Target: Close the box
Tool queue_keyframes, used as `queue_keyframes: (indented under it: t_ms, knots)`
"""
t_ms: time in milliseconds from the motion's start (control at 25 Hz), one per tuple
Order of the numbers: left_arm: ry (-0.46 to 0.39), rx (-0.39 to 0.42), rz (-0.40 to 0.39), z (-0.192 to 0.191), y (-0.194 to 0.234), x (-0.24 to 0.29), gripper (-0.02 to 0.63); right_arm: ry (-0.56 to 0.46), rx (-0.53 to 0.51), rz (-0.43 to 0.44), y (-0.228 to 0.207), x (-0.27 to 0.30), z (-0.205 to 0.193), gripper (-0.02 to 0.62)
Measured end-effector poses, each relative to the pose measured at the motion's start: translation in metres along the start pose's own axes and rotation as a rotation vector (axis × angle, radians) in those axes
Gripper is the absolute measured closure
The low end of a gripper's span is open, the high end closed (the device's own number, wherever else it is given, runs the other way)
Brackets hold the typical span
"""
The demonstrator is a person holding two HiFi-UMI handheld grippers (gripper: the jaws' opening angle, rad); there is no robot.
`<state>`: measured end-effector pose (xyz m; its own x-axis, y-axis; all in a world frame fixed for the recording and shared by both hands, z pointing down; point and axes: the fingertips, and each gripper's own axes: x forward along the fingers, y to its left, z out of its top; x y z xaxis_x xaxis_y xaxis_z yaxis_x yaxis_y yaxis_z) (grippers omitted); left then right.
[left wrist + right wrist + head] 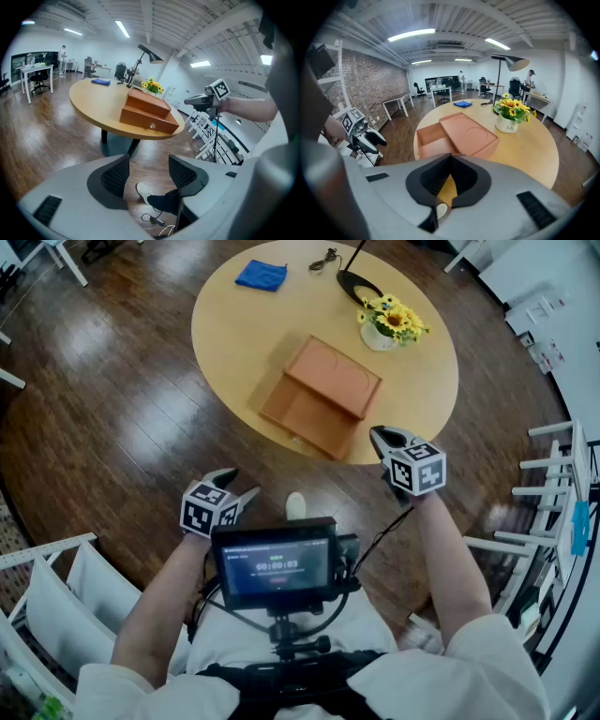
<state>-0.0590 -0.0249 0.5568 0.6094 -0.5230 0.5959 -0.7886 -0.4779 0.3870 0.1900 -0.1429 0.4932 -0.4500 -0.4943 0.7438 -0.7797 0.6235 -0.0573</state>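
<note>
An orange-brown box (333, 376) lies on the round wooden table (234, 324), its drawer (305, 418) pulled out toward me. In the left gripper view the box (149, 104) shows its drawer front with a small knob (152, 125). In the right gripper view the drawer (432, 136) looks hollow beside the lid (468, 133). My left gripper (239, 486) hangs over the floor short of the table, open and holding nothing (149, 165). My right gripper (386, 439) is at the table's near edge, right of the box, its jaws shut with nothing between them (450, 159).
A pot of yellow flowers (389, 322), a black lamp base (359, 285) and a blue cloth (261, 275) sit on the table's far side. White racks (553, 484) stand at the right, white frames (47, 587) at the left. A small screen (277, 563) is mounted at my chest.
</note>
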Motion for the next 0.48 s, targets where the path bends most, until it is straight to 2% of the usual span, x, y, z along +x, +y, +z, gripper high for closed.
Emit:
queue_keyframes:
  t_ms: [200, 320, 480]
  knots:
    - [-0.048, 0.035, -0.017, 0.040, -0.025, 0.065, 0.339, 0.089, -0.172, 0.059, -0.052, 0.059, 0.043, 0.594]
    - [-0.058, 0.022, 0.024, 0.055, -0.029, 0.098, 0.370, 0.158, -0.280, 0.121, -0.065, 0.098, 0.060, 0.594]
    - [-0.050, 0.025, 0.080, 0.065, -0.024, 0.127, 0.405, 0.225, -0.429, 0.160, -0.071, 0.133, 0.070, 0.594]
